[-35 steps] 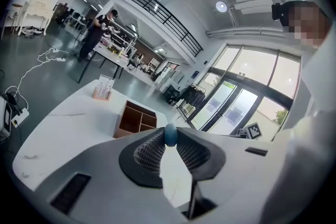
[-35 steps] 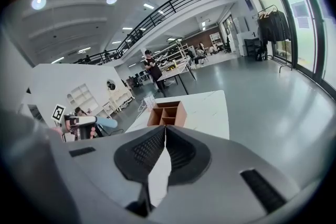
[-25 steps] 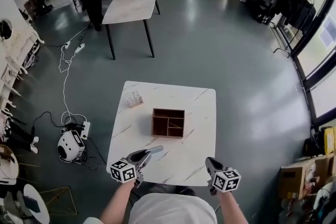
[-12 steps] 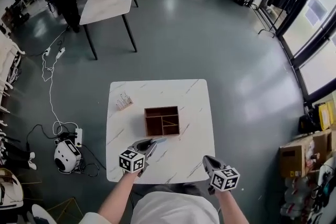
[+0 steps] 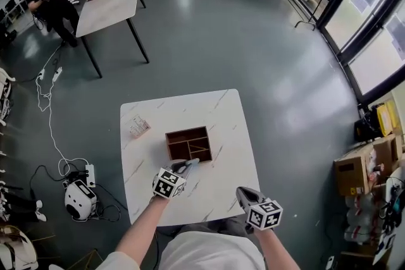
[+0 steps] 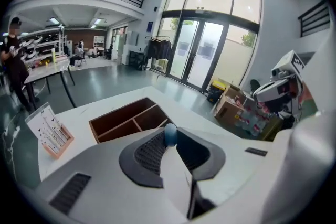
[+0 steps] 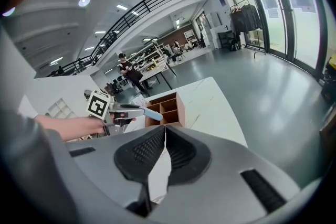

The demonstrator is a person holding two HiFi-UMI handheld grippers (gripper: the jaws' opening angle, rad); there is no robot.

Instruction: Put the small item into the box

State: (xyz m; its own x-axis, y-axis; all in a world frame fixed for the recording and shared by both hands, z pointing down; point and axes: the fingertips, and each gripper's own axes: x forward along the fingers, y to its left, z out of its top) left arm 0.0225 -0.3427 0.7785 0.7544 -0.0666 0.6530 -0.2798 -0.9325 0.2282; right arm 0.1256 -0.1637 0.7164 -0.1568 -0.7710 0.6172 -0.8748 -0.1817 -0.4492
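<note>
White marble table (image 5: 231, 133) is standing on grey floor; small card rack (image 5: 137, 128) is sitting at its far left; person (image 5: 47, 0) is standing beside far table (image 5: 107, 6); cardboard boxes (image 5: 354, 177) are lying at right.

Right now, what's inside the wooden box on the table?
Only wooden dividers show inside the box; the compartments in view look empty. In the left gripper view, the left tool hides its near part.

Jaws pinch a small blue item (image 6: 170, 135) near the divided brown box (image 6: 116, 124).
</note>
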